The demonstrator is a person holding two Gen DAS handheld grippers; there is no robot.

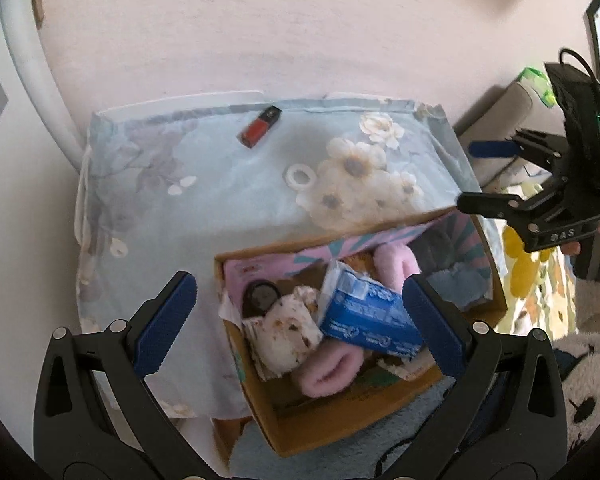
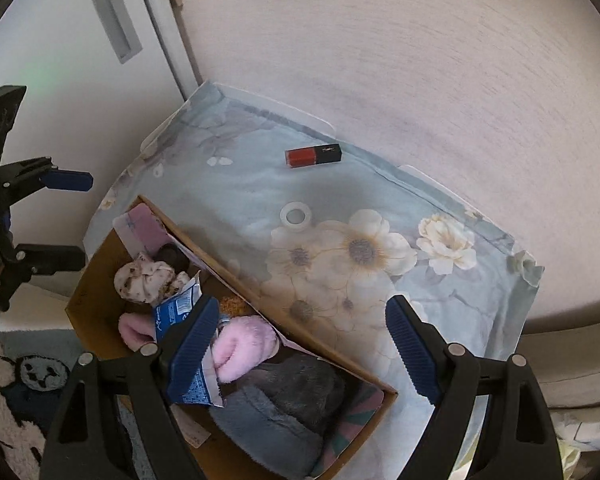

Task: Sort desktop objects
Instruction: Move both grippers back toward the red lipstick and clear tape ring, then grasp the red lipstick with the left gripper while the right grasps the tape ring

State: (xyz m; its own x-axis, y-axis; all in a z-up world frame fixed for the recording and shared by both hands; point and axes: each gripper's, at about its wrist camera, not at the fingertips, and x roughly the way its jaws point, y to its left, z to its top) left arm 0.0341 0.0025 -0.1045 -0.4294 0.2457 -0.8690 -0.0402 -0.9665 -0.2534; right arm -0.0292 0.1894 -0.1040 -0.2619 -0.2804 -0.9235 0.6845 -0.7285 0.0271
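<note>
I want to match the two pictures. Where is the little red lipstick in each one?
Left wrist view: the lipstick lies upper left of middle, near the cloth's far edge.
Right wrist view: the lipstick lies upper middle, near the far edge.
Shared landmark: the white ring nearby.

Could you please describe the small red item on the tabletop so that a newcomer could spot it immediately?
Start at the floral blue cloth covering the table, then look to its far edge by the wall. There lies the lipstick tube, flat, red-bodied with a black cap; the only other loose item, a white ring, is round and pale.
</note>
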